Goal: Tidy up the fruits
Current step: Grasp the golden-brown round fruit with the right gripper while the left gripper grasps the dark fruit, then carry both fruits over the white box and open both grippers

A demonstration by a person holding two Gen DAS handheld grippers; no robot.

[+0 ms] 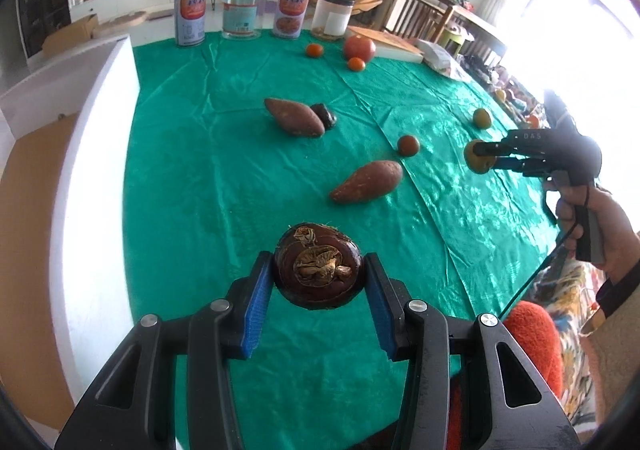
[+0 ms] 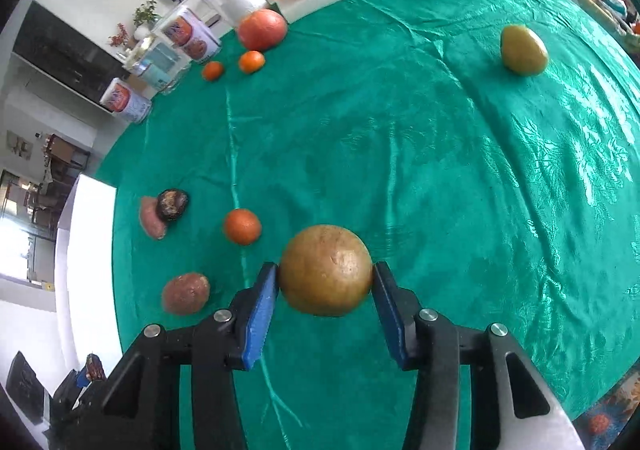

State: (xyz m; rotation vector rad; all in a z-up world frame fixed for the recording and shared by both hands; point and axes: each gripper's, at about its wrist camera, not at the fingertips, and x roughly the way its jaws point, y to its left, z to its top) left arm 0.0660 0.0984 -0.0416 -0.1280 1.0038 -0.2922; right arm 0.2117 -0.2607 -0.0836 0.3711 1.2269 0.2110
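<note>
Cloth edge runs along the left; the left gripper pinches a dark brown fruit above open green cloth. Sweet potatoes lie mid-table. Rightward, the right gripper clamps a tan round fruit, with bare cloth beyond.

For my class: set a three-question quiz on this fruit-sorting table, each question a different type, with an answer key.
1. True or false: the left gripper is empty.
2. Multiple choice: what is between the pads of the right gripper? A) a tomato B) a round tan-brown fruit C) a can
3. Short answer: what colour is the tablecloth?

Key:
1. False. It is shut on a dark brown water chestnut.
2. B. The pads press on both sides of it.
3. Green.
</note>
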